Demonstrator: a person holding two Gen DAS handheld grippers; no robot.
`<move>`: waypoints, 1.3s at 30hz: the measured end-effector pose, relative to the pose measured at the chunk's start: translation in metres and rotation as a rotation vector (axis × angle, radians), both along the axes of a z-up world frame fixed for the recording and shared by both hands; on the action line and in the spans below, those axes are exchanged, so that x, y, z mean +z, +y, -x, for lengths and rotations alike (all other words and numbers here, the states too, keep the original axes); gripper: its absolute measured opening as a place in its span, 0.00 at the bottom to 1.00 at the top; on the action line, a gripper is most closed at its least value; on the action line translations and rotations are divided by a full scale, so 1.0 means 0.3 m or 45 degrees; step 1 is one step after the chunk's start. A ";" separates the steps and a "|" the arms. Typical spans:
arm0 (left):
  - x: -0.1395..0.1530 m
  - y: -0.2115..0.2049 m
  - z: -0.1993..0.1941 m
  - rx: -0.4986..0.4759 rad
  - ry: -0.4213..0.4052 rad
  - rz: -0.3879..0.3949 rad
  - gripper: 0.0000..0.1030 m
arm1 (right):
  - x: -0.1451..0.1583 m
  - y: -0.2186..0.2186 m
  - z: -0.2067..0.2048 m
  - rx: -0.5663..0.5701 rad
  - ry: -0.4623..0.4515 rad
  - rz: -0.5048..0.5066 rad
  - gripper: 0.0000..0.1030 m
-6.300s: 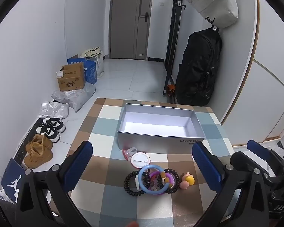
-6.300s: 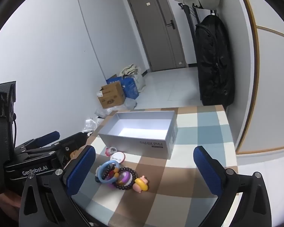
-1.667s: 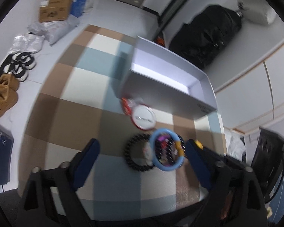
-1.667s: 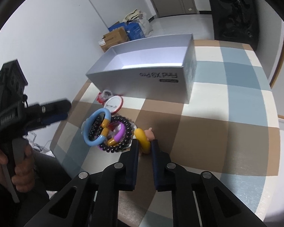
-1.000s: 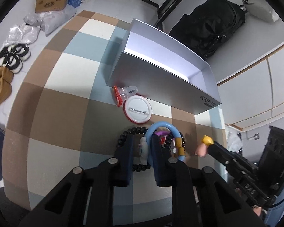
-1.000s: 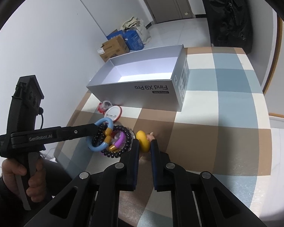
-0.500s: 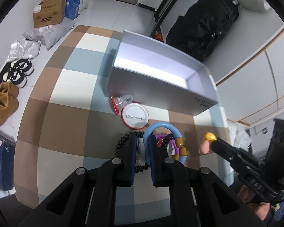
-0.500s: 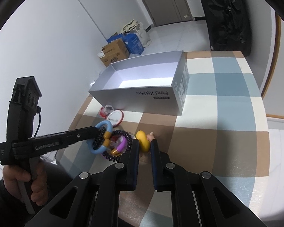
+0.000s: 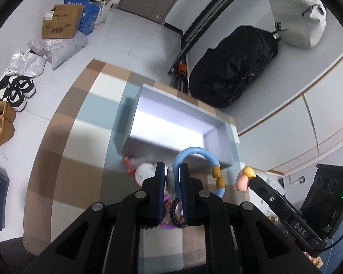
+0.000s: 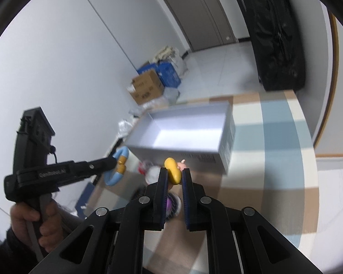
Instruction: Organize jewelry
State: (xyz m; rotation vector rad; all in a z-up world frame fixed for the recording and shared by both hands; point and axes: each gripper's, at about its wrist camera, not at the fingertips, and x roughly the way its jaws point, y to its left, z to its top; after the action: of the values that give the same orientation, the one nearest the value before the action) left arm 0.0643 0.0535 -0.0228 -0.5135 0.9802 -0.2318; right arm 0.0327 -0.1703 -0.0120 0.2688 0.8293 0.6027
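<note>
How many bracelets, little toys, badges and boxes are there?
Bracelets: 3 (blue bracelet, purple bracelet, black bead bracelet)
Yellow and pink toy: 1
Round badge: 1
Silver box: 1
Total: 6

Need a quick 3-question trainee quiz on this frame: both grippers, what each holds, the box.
1. True or false: the silver box already holds a bracelet.
2. Which gripper grips the blue ring bracelet? A) left gripper B) right gripper
3. Fill in: the right gripper is shut on a yellow and pink ____.

Key: 1 false, the box interior looks empty. 2 A. 3 charm, a small figure; its exact shape is hard to tell.
</note>
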 end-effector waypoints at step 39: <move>-0.068 -0.037 -0.321 -0.095 0.143 -0.037 0.20 | -0.081 0.079 -0.448 0.001 0.242 0.025 0.18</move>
State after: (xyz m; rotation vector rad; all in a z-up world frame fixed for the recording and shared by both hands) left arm 0.1606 0.0423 -0.0433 -0.4678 1.1117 -0.2570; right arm 0.1672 -0.1465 -0.0362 0.3111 1.0180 0.5755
